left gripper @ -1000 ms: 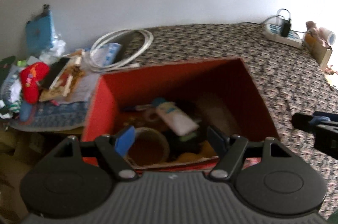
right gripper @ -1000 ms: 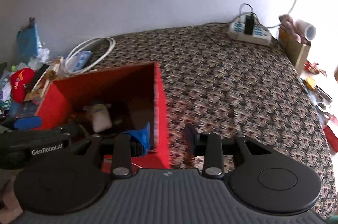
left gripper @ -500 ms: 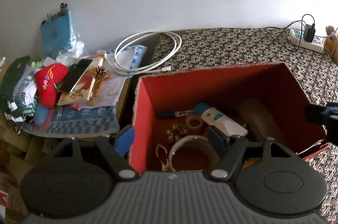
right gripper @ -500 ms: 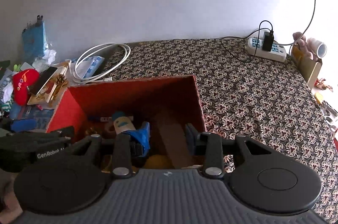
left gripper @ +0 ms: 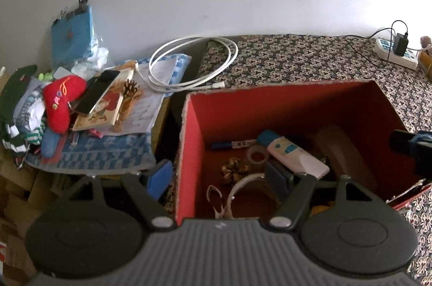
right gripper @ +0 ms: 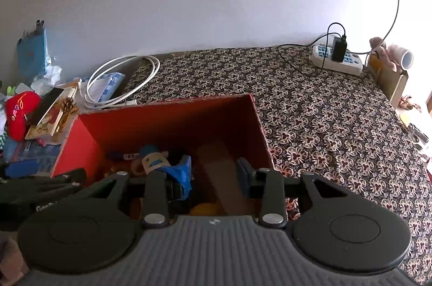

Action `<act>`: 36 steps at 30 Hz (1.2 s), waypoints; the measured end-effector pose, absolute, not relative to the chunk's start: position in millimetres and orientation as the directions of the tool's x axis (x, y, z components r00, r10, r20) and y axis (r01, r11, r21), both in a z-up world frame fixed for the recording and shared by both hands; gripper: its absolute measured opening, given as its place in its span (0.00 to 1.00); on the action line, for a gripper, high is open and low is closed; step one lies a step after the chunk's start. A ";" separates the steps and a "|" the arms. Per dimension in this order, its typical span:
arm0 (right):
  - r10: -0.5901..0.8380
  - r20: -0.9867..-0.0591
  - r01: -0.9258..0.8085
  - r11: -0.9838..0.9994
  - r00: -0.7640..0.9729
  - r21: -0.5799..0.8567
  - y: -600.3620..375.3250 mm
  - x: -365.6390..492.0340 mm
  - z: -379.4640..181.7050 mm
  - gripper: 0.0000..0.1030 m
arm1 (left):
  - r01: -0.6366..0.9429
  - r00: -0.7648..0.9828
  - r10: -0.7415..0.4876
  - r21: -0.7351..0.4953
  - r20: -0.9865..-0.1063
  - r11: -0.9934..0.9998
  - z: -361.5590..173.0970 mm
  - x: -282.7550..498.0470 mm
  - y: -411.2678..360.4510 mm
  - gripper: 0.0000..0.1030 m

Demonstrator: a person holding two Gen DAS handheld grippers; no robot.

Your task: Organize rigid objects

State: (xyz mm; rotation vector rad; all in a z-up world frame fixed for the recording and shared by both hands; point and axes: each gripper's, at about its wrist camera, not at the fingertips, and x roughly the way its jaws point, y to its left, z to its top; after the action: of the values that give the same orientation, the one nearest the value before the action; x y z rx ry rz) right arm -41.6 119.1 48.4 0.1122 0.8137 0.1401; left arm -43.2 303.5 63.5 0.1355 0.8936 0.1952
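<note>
A red open box [left gripper: 189,145] [right gripper: 172,121] stands on the patterned bedspread [right gripper: 310,110]. Inside lie a white-and-blue thermometer [left gripper: 291,153], a marker pen [left gripper: 232,144], a clear tape roll [left gripper: 257,155], a large tape ring [left gripper: 243,186], a pine cone [left gripper: 232,170] and a brown flat piece [right gripper: 224,172]. My left gripper [left gripper: 218,178] is open and empty, straddling the box's left wall. My right gripper [right gripper: 214,175] is open and empty above the box's right half.
Left of the box lie a red plush [left gripper: 62,99], a phone [left gripper: 97,94] on a book, a pine cone [left gripper: 129,88], a blue pouch [left gripper: 73,34] and a coiled white cable [left gripper: 189,61]. A power strip [right gripper: 337,59] sits at the far right.
Both views have shifted left, so the box sits further right in them than a second ago. Both grippers stay open and empty.
</note>
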 end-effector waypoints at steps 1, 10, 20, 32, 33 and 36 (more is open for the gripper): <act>0.171 -0.717 -0.087 0.984 0.675 0.153 119.6 -39.6 47.7 0.19 | -0.117 0.609 0.226 0.195 -0.760 0.974 63.4 -42.9 303.7 0.73; 0.202 -0.720 -0.133 0.979 0.663 0.152 123.5 -26.9 43.2 0.19 | -0.137 0.597 0.228 0.182 -0.769 0.974 59.3 -37.0 302.7 0.73; 0.228 -0.726 -0.143 0.974 0.649 0.178 118.3 -18.3 35.0 0.19 | -0.131 0.589 0.234 0.194 -0.774 0.972 53.8 -30.6 297.4 0.73; 0.235 -0.735 -0.163 0.972 0.636 0.169 119.6 -12.8 29.5 0.19 | -0.102 0.590 0.212 0.188 -0.779 0.977 50.5 -25.8 295.2 0.73; 0.237 -0.736 -0.165 0.971 0.634 0.170 119.8 -12.6 29.2 0.19 | -0.099 0.589 0.206 0.183 -0.782 0.978 49.7 -25.7 295.3 0.73; 0.237 -0.736 -0.164 0.971 0.634 0.172 120.1 -12.5 29.0 0.19 | -0.091 0.597 0.192 0.171 -0.779 0.981 48.7 -25.5 295.6 0.71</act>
State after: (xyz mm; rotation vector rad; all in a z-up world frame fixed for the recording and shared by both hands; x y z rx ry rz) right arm -12.5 120.1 29.0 0.0917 0.8541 0.2294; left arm -25.5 295.6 48.7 0.1175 0.9174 0.1647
